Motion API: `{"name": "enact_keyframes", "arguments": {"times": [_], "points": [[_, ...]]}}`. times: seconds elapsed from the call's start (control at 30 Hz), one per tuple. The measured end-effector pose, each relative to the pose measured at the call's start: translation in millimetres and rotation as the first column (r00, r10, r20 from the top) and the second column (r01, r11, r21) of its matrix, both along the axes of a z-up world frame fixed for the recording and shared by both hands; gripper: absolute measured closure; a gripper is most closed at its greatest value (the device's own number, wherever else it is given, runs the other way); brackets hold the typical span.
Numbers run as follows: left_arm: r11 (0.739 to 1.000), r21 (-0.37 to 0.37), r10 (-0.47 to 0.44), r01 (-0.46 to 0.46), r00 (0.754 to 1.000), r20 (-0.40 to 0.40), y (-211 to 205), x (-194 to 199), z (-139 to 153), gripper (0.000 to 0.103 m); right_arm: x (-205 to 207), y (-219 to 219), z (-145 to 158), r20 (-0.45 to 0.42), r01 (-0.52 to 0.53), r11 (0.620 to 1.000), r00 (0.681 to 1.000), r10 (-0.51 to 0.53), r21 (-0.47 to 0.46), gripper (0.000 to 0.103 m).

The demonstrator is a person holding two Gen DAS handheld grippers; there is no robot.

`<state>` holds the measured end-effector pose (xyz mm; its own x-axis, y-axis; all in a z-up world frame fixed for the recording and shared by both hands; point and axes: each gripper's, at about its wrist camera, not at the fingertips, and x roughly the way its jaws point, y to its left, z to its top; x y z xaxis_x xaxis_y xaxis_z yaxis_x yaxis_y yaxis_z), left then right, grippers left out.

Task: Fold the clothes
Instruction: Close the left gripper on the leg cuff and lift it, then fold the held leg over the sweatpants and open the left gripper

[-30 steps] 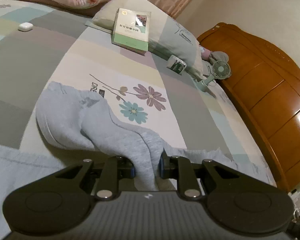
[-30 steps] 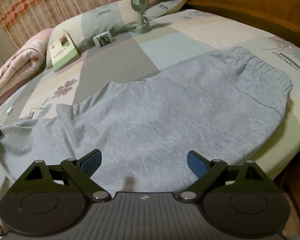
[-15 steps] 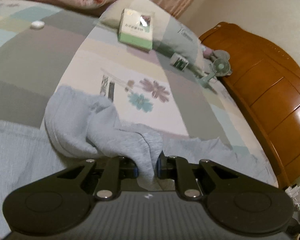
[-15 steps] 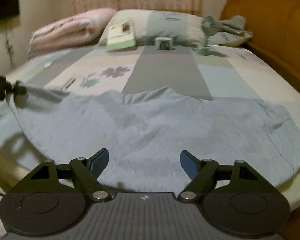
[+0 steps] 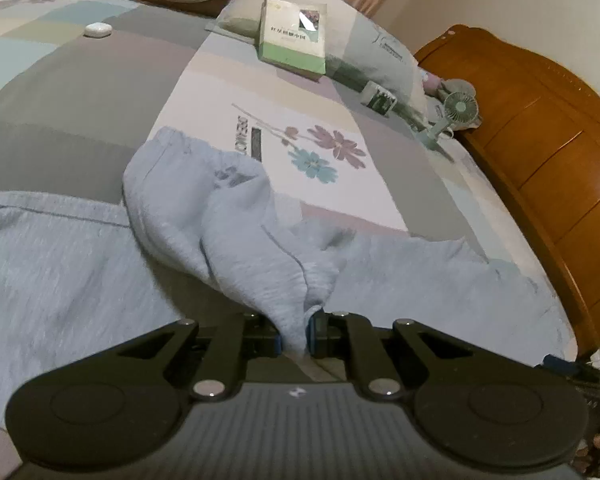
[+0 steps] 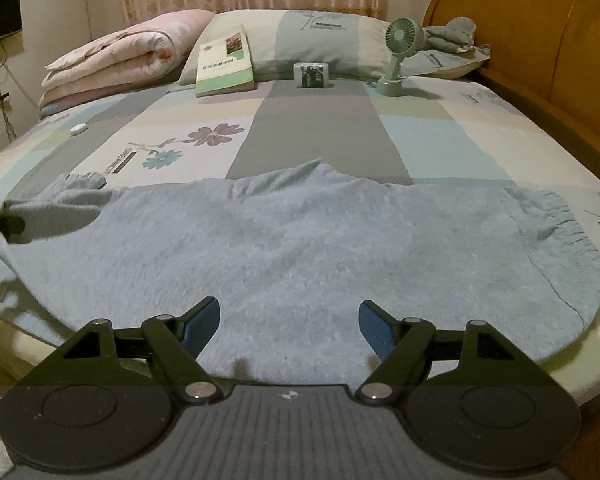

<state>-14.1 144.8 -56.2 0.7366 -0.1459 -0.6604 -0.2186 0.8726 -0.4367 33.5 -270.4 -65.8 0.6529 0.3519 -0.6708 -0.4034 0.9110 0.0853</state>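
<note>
**Left gripper clamped on trouser leg; right gripper spread above garment**

The left gripper (image 5: 296,332) is closed on a bunched fold of the grey sweatpants (image 6: 300,248). The fabric is pinched between the two fingers and rises from them in a ridge toward the leg cuff (image 5: 168,148), which lies doubled over on the bed sheet (image 6: 312,136). In the right wrist view the same gripper shows at the left edge, with the leg end lifted off the sheet.

The right gripper (image 6: 289,322) has its fingers set wide apart and holds nothing. It is positioned above the near edge of the sweatpants, roughly at the garment's middle.

The sweatpants lie spread across the foot of the bed, running from left to right. The elastic waistband (image 6: 556,224) is at the right end. The near edge hangs slightly past the mattress edge.

Other items on the bed, all well apart from the garment:
- A green-and-white book (image 6: 224,62), leaning against a pillow (image 6: 320,40).
- A small box (image 6: 311,74) just in front of the pillow.
- A green desk fan (image 6: 400,52), upright beside the pillow.
- A rolled pink quilt (image 6: 120,60) at the left of the pillow.
- A small white case (image 5: 98,30) on the sheet.

A wooden bed frame (image 5: 540,140) borders the mattress.
</note>
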Motion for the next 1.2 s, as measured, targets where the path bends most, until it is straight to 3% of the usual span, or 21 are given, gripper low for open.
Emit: {"name": "enact_keyframes", "arguments": {"times": [0.37,0.63,0.83,0.97,1.2], "points": [[0.996,0.081,-0.029,0.033,0.998,-0.056,-2.9,-10.4,-19.8,0.094,0.4,-7.8,-2.5,-0.007,0.046,0.999,0.999,-0.046,0.001,0.022],[0.989,0.119,-0.075,0.086,0.993,-0.093,-7.0,-17.0,-26.8,0.092,12.4,-0.3,-29.3,-0.063,0.046,0.996,0.997,-0.05,-0.073,0.022],[0.984,0.138,-0.093,0.109,0.989,-0.114,-5.3,-19.8,-25.2,0.083,8.2,3.8,-38.0,-0.072,0.032,0.99,0.997,-0.042,-0.138,0.019],[0.977,0.175,-0.099,0.122,0.986,-0.134,-5.3,-23.3,-19.5,0.066,5.7,1.6,-24.5,-0.031,0.037,0.992,0.999,-0.041,-0.124,0.019],[0.961,0.239,-0.103,0.137,0.984,-0.147,-0.2,-38.8,-0.9,0.049,9.1,4.5,-37.1,-0.036,0.043,0.989,0.998,-0.049,-0.142,0.017]]}}
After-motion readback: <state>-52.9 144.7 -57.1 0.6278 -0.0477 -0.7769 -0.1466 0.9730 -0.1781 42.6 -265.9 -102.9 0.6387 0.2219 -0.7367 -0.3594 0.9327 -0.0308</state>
